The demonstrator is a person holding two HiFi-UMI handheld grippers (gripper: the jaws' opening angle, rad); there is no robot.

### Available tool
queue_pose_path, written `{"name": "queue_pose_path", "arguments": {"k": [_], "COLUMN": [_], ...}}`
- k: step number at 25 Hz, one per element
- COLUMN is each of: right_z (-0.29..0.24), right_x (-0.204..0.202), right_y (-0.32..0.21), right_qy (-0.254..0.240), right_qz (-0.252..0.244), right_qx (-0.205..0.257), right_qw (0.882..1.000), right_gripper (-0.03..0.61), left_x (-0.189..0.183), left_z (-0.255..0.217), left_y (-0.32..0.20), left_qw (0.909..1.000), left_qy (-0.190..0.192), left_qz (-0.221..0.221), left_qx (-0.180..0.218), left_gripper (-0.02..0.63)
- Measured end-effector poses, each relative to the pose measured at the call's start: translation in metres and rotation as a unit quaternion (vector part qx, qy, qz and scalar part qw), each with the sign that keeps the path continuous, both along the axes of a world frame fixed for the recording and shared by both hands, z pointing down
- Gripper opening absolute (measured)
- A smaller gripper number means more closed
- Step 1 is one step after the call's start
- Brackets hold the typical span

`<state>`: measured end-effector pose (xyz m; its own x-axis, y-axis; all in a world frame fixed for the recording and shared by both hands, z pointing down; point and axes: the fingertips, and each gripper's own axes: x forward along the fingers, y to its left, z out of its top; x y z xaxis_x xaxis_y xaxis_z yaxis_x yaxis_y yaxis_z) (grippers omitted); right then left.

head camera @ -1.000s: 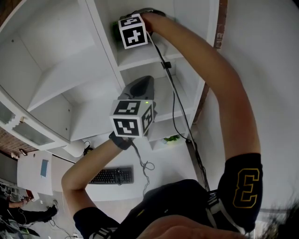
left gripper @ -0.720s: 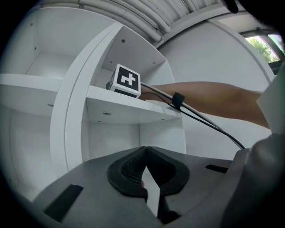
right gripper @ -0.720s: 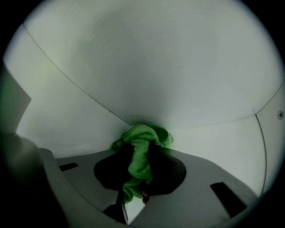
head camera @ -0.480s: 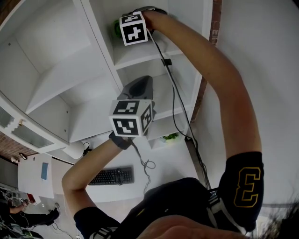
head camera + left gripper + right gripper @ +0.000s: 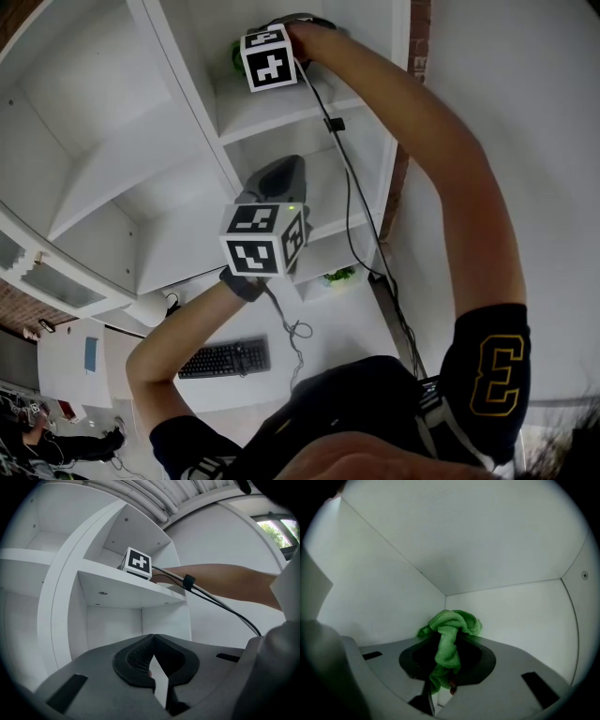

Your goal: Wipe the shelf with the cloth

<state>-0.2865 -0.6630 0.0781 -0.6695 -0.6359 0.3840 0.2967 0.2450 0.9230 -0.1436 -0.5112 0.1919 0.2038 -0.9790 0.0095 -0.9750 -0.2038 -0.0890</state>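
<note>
Head view: seeing the right gripper (image 5: 242, 54) pushed up into the top compartment of the white shelf (image 5: 281, 111), with a bit of green cloth (image 5: 233, 58) poking out at its tip. Also spotting the left gripper (image 5: 281, 169) lower down, in front of the compartment below, well apart from the cloth.

Left gripper view: showing jaws pressed together at the tips with nothing pinched between, pointing up at the underside of a shelf board.

Right gripper view: showing jaws clamped on the cloth, bunched up past the tips, near the compartment's back corner. Can't tell if touching the board.
</note>
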Motion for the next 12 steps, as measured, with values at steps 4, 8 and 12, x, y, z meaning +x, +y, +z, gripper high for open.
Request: {"name": "queue_pose_path", "arguments": {"k": [4,8,12], "right_z": [0.000,0.000,0.000], "right_x": [0.006,0.015,0.021], "right_y": [-0.004,-0.010,-0.014], "right_qy": [-0.001,-0.001,0.000], "right_qz": [0.009,0.019,0.029], "right_qx": [-0.001,-0.001,0.001], "right_qw": [1.000,1.000,1.000], "right_gripper": [0.078,0.078,0.078], "left_x": [0.004,0.007,0.010], "left_z": [0.002,0.003,0.003], "left_y": [-0.001,-0.003,-0.004], "left_qw": [1.0000,0.9999,0.9999], "left_qy": [0.000,0.000,0.000], "left_qz": [0.008,0.012,0.016], "left_qx": [-0.001,0.000,-0.001], "left_gripper": [0.011,0.011,0.009]}}
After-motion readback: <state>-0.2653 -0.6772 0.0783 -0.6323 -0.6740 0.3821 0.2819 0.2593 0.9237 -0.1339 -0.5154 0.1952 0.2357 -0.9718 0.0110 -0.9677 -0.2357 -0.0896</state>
